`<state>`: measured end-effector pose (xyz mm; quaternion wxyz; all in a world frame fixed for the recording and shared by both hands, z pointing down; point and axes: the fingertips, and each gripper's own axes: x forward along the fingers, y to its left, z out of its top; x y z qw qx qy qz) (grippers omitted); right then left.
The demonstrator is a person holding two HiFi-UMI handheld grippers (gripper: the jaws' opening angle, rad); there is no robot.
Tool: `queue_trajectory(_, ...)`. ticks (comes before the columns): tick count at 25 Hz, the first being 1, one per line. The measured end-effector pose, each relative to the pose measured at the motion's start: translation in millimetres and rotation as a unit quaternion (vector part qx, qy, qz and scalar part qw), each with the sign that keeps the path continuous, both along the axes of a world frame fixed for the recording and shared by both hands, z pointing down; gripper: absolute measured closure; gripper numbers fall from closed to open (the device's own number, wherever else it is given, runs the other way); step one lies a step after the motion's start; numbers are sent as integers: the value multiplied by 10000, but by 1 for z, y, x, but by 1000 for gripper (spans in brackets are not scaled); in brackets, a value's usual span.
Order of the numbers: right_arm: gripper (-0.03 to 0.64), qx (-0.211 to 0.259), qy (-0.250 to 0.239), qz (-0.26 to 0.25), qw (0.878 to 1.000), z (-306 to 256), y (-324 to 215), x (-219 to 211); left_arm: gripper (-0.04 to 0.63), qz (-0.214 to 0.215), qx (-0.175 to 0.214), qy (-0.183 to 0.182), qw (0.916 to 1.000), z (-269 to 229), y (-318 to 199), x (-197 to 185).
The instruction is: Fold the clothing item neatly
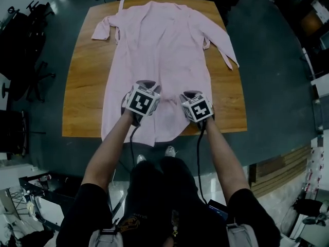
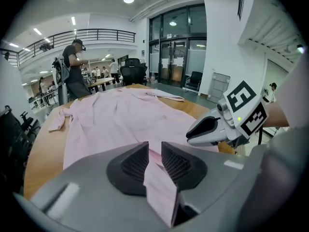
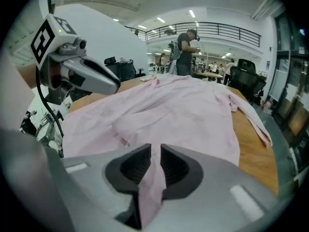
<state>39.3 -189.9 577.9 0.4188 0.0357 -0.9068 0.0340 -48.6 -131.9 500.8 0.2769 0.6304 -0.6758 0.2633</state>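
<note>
Item one: wooden table (image 1: 82, 86). Only the head view gives me its whole top; each gripper view shows just a strip of bare wood beside the cloth.

Item two: pink garment (image 1: 159, 45). It lies spread lengthwise on the table, collar at the far end, sleeves out to either side, near hem drooping over the edge closest to me; that layout reads from the head view alone; the right gripper view adds a raised fold running across the lower cloth.

Item three: left gripper (image 2: 154, 161). Its jaws are nearly together, pinching a fold of the pink garment; from the head view its marker cube hides the jaws.

Item four: right gripper (image 3: 155, 163). Its jaws are also narrowly set and clamped on a fold of the same cloth, just beside the left gripper over the near part of the garment.

Item five: standing person (image 2: 75, 69), beyond the table's far end; seen in both gripper views, not from the head.
</note>
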Motion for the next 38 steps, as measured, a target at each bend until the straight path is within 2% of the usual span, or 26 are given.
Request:
queue_trajectory(4, 568, 11, 317, -407, 9987, 24, -1, -12, 505, 45, -107, -87, 9999, 7, -27, -15)
queue_trajectory(7, 568, -63, 486, -447, 9978, 28, 2, -14, 503, 215, -190, -265, 9992, 8, -43, -32)
queue_trajectory(10, 581, -121, 538, -456, 9974, 25, 5, -13, 472, 529, -346, -264, 9977, 20, -64, -42)
queue_trajectory(14, 587, -268, 447, -187, 9985, 17, 5, -4, 440, 1006, -569, -325, 9928, 41, -94, -52)
queue_trajectory(20, 588, -402, 152, 341, 9985, -7, -6, 16, 379, 1598, -671, -332, 9843, 72, -127, -60)
queue_trajectory(24, 588, -385, 16, 707, 9967, -21, -16, 36, 376, 1904, -919, -249, 9771, 94, -133, -52)
queue_trajectory(26, 588, -342, -9, 846, 9958, -24, -18, 44, 390, 1848, -813, -302, 9789, 94, -138, -56)
queue_trajectory(28, 588, -296, -24, 1005, 9945, -25, -20, 55, 492, 1805, -765, -263, 9802, 90, -135, -54)
queue_trajectory(29, 588, -277, -35, 1082, 9937, -26, -21, 60, 511, 1795, -777, -215, 9804, 87, -131, -51)
queue_trajectory(32, 588, -249, -120, 1222, 9921, -33, -24, 77, 528, 1709, -519, -376, 9832, 65, -124, -43)
queue_trajectory(36, 588, -236, -346, 1309, 9905, -49, -19, 104, 540, 1809, -268, -313, 9826, 35, -98, -10)
queue_trajectory(38, 588, -249, -466, 1285, 9903, -56, -11, 118, 541, 1772, -155, -403, 9832, 21, -82, 3)
